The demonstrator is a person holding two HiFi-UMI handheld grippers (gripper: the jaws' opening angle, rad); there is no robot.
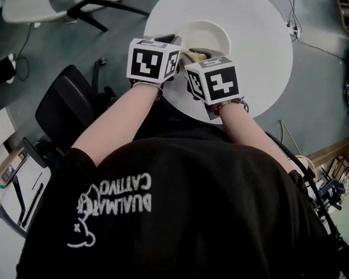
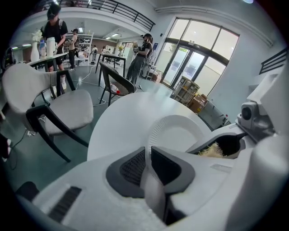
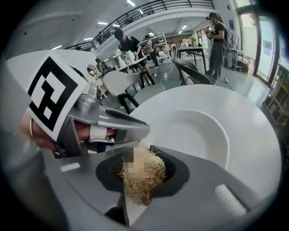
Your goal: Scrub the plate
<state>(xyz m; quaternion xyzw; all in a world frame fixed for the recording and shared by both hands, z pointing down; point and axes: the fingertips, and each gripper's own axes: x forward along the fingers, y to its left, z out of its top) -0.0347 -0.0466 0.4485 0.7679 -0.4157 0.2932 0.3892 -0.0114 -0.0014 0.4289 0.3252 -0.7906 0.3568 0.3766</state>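
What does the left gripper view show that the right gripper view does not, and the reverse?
Only the left gripper view: the left gripper seen along its jaws, shut on the rim of the plate. Only the right gripper view: the marker cube on the left gripper, and the right gripper seen along its jaws, gripping the scrubber. Both: plate, scrubber, white table.

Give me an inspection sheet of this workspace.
Surface: round white table.
Job's things: white plate with a fluted rim; straw-coloured fibre scrubber.
Clutter: nothing seen.
Grippers: left tongs clamped on the plate's rim; right tongs clamped on the scrubber, beside the plate.
Cables: thin cable on the floor beside the table.
Surroundings: black chair, white-cushioned chair, people standing, glass doors.
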